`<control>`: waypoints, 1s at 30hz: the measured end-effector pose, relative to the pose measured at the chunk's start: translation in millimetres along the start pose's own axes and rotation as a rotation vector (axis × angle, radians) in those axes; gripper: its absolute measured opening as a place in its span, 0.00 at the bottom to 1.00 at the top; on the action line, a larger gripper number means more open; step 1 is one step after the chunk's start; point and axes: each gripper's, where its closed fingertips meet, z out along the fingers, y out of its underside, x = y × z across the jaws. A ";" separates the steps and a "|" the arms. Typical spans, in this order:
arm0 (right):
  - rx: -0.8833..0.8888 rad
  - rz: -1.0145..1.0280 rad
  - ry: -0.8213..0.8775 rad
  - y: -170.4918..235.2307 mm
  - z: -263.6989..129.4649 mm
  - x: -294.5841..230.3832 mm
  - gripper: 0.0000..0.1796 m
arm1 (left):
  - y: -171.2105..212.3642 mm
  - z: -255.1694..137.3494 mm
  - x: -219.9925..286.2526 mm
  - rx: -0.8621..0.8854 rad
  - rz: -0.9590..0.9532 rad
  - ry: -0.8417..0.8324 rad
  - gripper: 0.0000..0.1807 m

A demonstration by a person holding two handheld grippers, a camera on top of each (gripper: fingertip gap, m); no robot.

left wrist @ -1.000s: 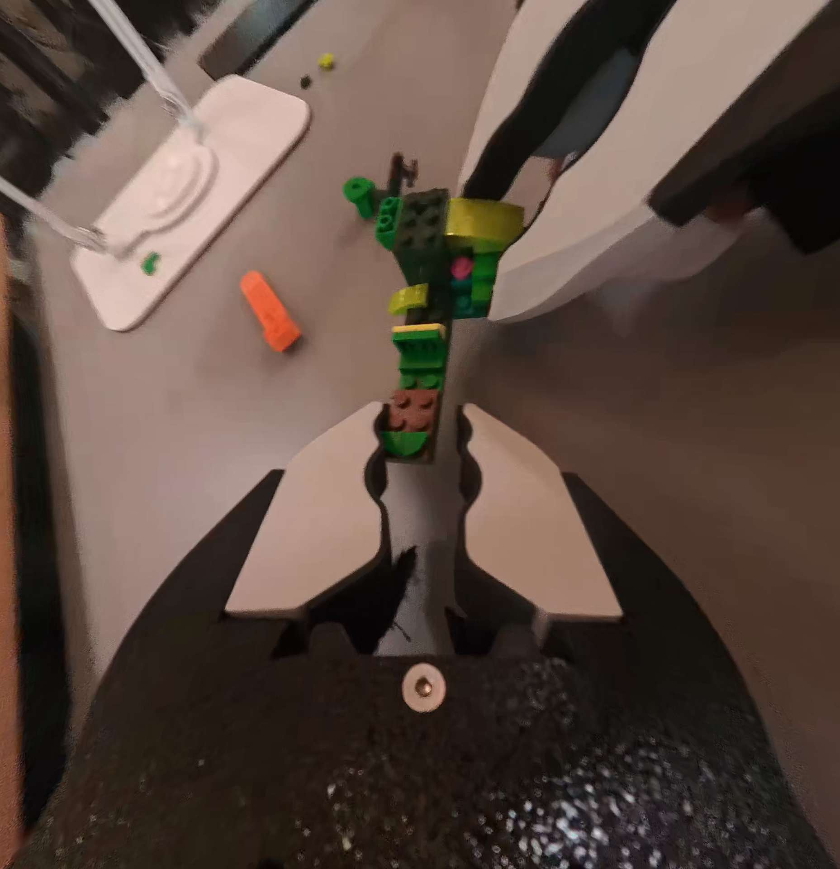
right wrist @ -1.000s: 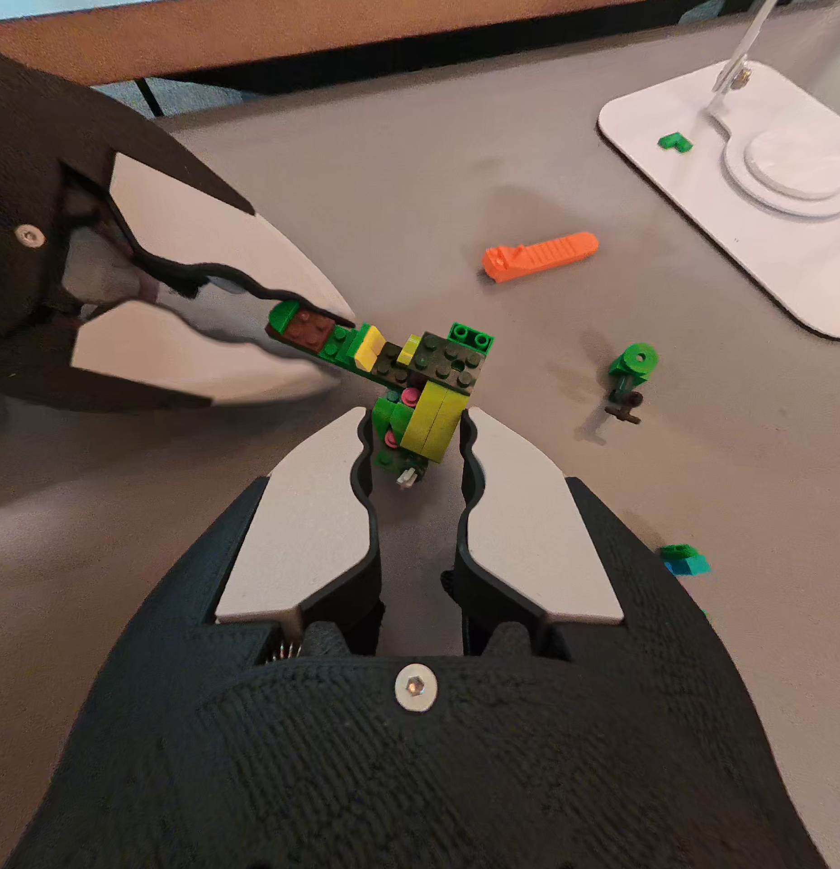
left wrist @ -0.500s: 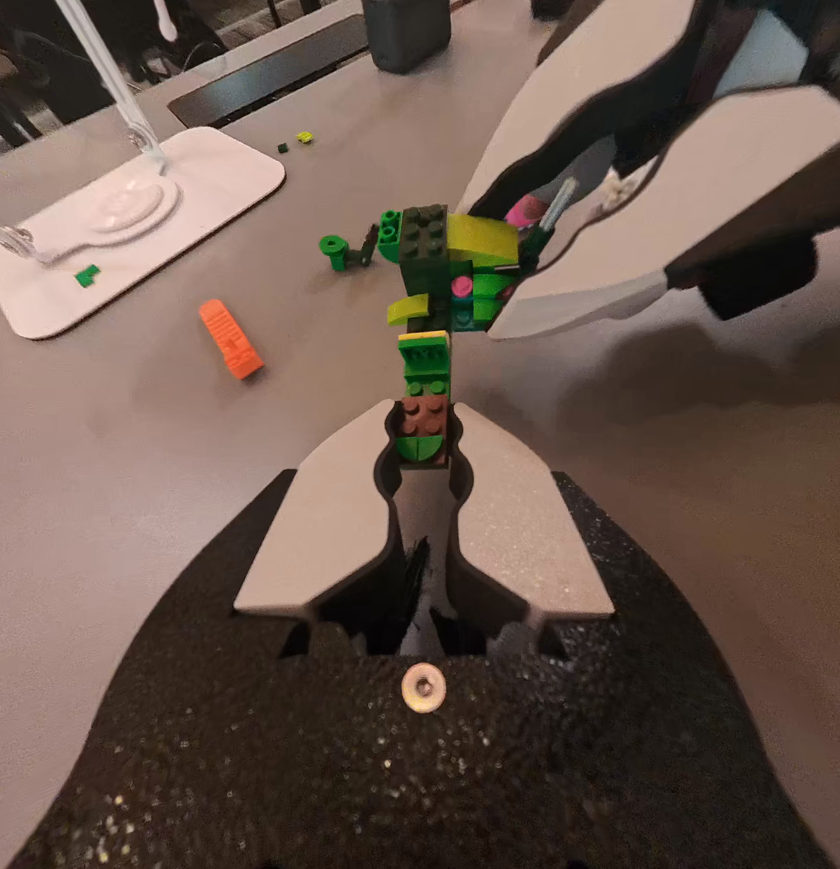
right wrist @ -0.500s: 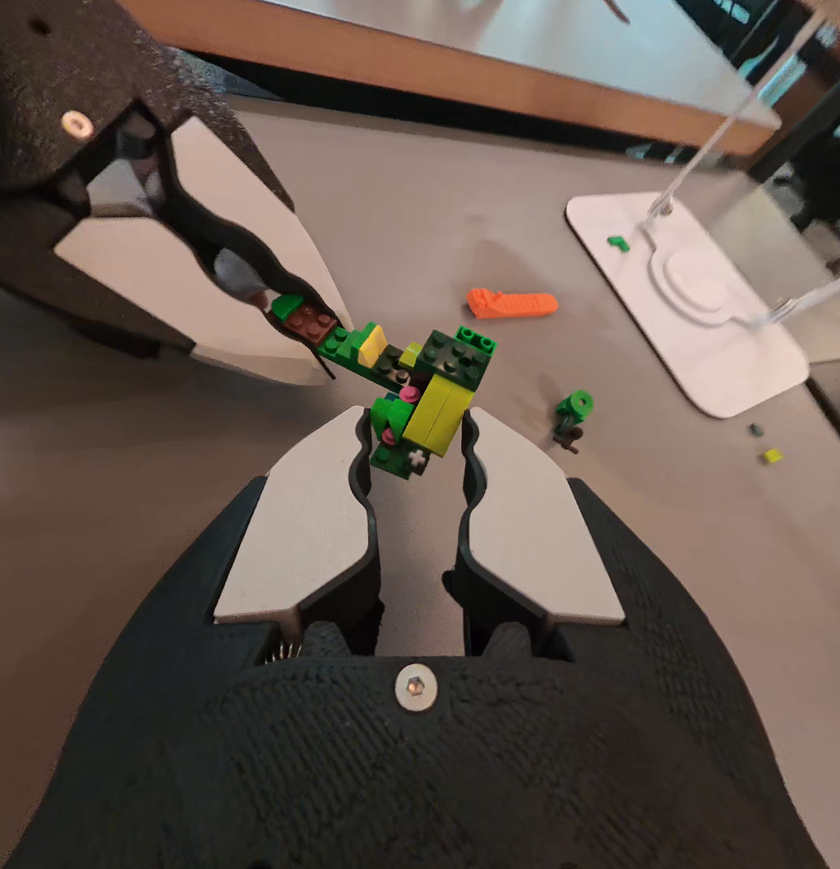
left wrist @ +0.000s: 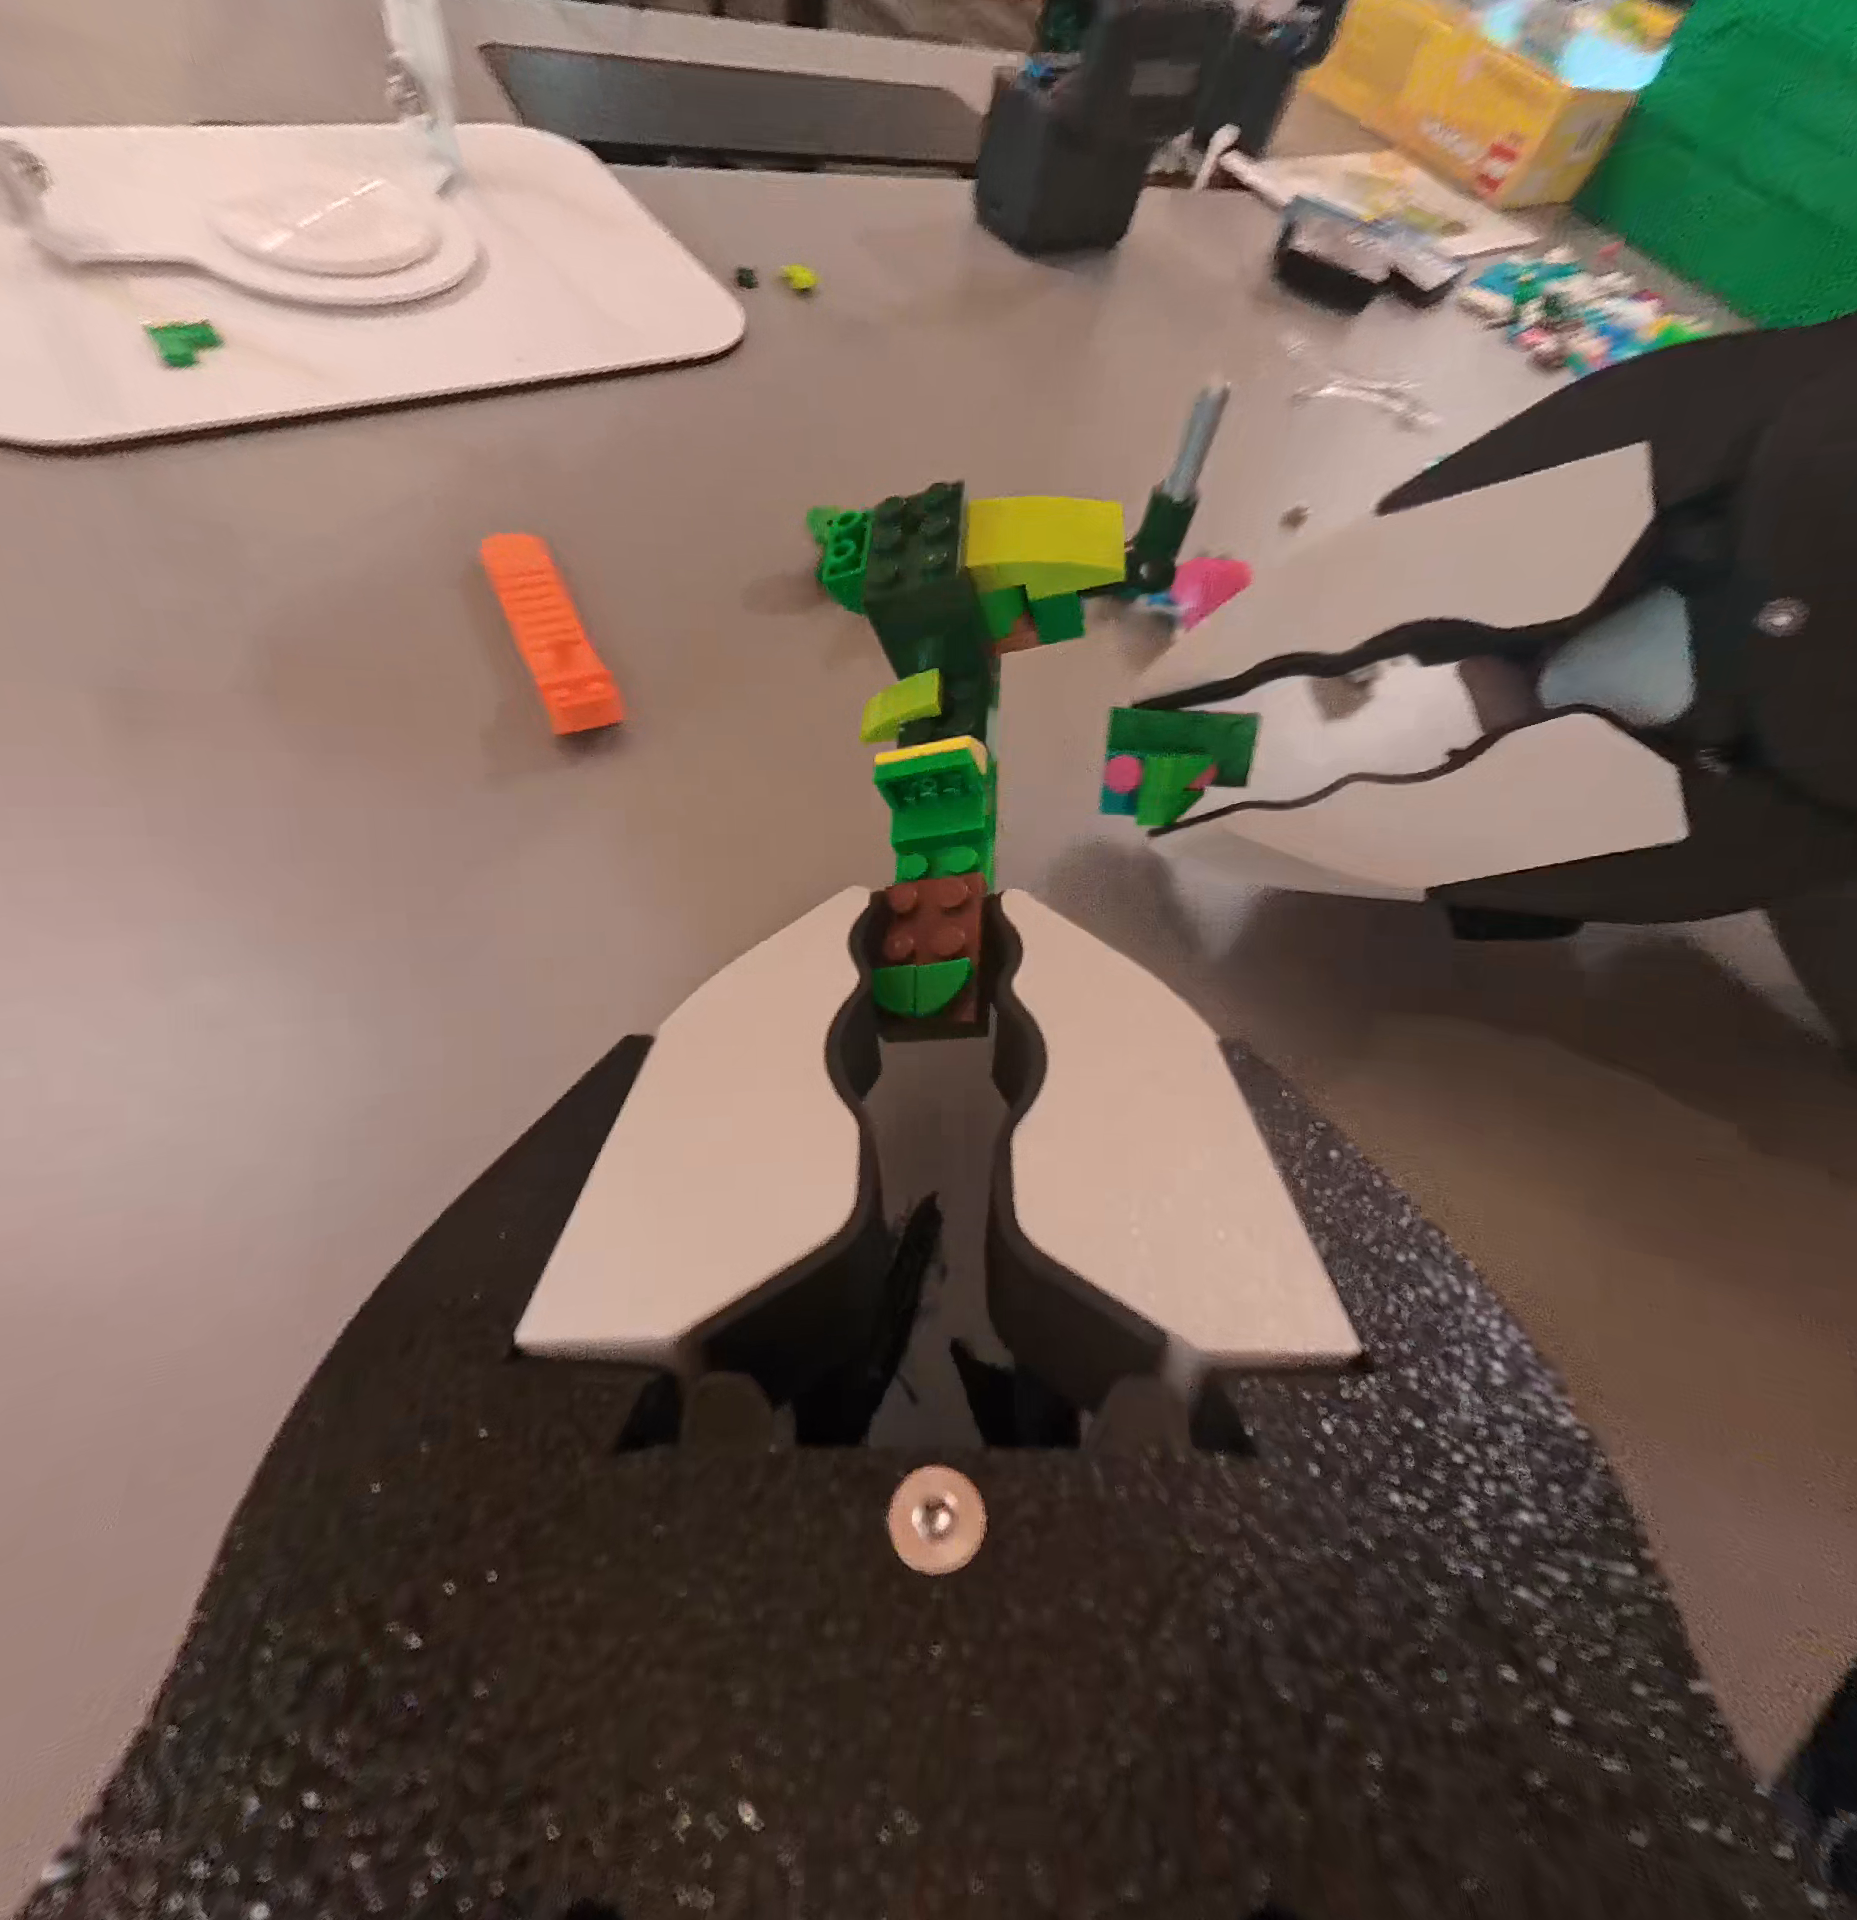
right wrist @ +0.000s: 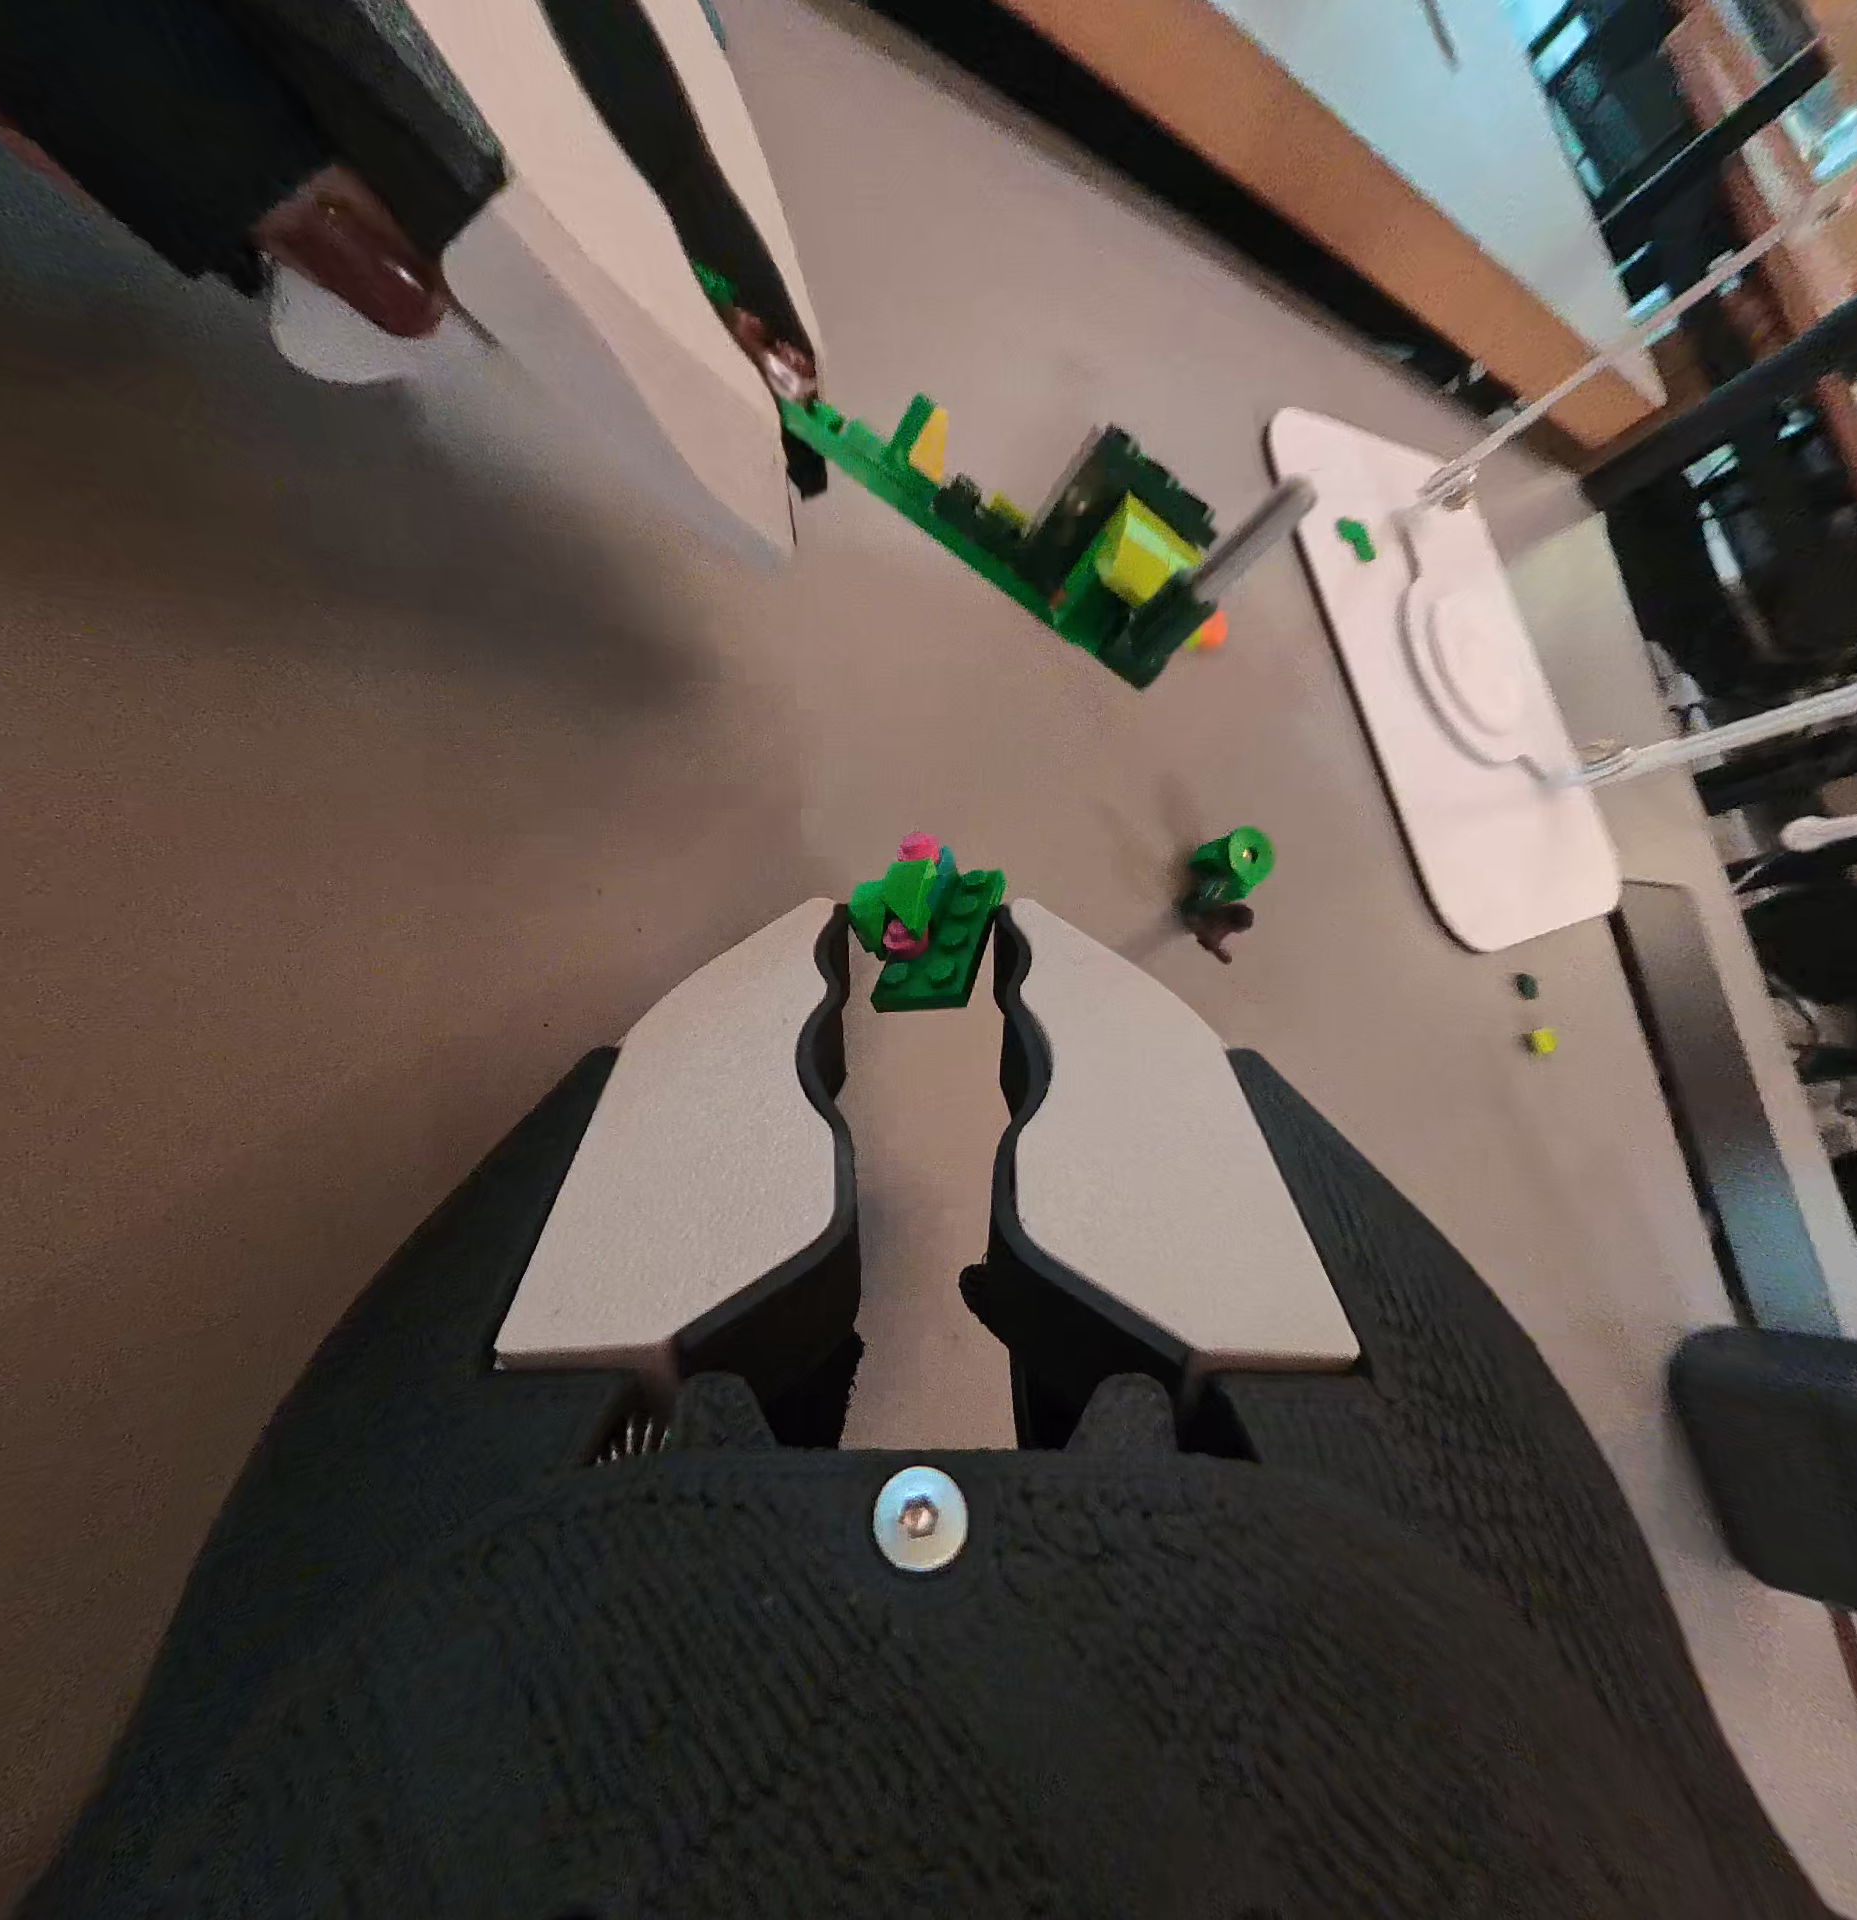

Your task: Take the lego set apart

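Observation:
The lego set (left wrist: 939, 623) is a long green build with a yellow-green curved brick and a grey rod at its far end. My left gripper (left wrist: 929, 966) is shut on its brown and green near end and holds it above the table. It also shows in the right wrist view (right wrist: 1007, 530), held by the left gripper (right wrist: 794, 416) at the upper left. My right gripper (right wrist: 924, 925) is shut on a small green plate piece with pink studs (right wrist: 929, 935), apart from the set. In the left wrist view that piece (left wrist: 1178, 764) sits in the right gripper (left wrist: 1163, 769), to the right of the set.
An orange brick separator (left wrist: 550, 634) lies on the grey table. A white stand base (left wrist: 488, 312) at the back left carries a small green brick (left wrist: 181, 341). A loose green round piece (right wrist: 1225, 883) lies on the table. A black box (left wrist: 1069, 156), a yellow box (left wrist: 1475, 114) and loose bricks (left wrist: 1568, 312) stand at the back.
The small green plate piece with pink studs has come off the set in my right gripper, which has moved away to the right. My left gripper still holds the set.

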 end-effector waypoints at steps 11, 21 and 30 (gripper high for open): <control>0.208 0.438 -0.190 -20.0 -12.1 5.8 0.23 | 0.8 2.4 3.6 -0.024 0.193 -0.052 0.10; 0.358 0.593 -0.074 -36.6 -18.8 29.3 0.10 | -9.3 3.7 28.7 0.030 0.291 0.031 0.09; 0.278 0.298 -0.285 -24.9 -30.6 -5.3 0.10 | 9.1 -13.1 48.3 -0.030 0.238 0.278 0.10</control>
